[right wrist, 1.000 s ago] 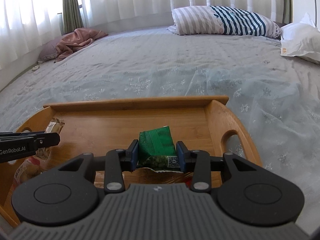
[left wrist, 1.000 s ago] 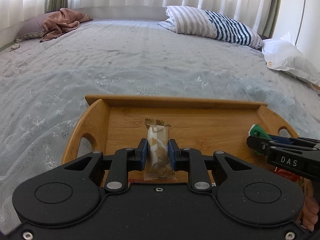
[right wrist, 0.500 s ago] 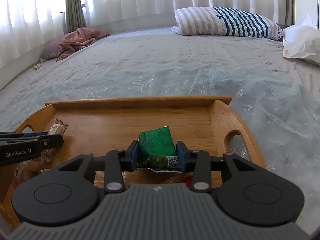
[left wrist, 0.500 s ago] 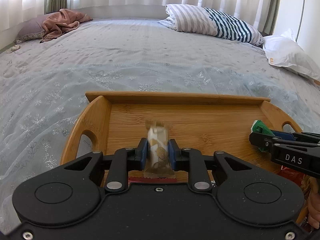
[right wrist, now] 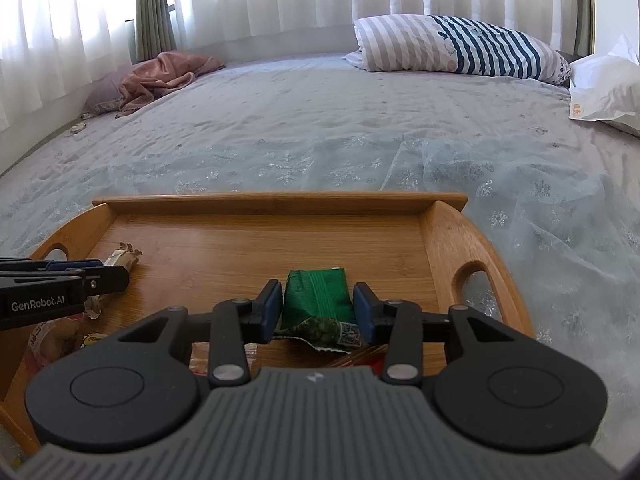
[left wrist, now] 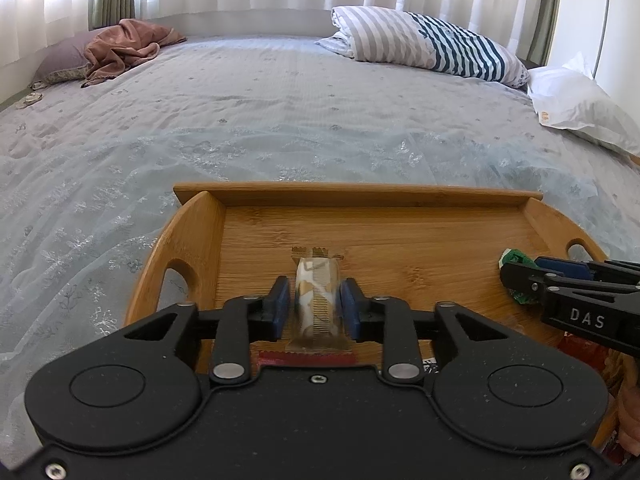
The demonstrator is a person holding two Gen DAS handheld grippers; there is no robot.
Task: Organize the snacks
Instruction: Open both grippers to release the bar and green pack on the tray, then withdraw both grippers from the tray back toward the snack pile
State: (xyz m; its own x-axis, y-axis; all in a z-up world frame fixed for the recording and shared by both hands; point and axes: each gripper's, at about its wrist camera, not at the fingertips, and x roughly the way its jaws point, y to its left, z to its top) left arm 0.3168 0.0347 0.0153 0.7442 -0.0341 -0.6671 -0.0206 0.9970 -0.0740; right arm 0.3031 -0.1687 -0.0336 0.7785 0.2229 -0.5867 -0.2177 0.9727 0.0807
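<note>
Both snacks sit right between the fingers, so what matters now is how each packet lies over the wooden serving tray with cut-out handles [left wrist: 188, 232] on the bed.

The left gripper [left wrist: 314, 306] has its blue-padded fingers [left wrist: 279, 304] pinching a small cream-and-tan wrapped snack bar [left wrist: 316, 300]. The bar's long axis runs straight ahead along the fingers, its crimped far end pointing toward the tray's back wall. It hovers over the left half of the tray floor, near the left handle.

The right gripper [right wrist: 318, 312] is clamped on a green foil snack packet [right wrist: 318, 294], also lying lengthwise along the fingers, its crumpled near end tucked back toward the gripper body. It is over the right half of the tray, beside the right handle.

Whether either packet touches the wood I cannot tell. Each gripper is closest to its own side, so I'd judge the natural move is to set each one down where it hangs, side by side. More wrappers lie at the tray's near edge, mostly hidden.
</note>
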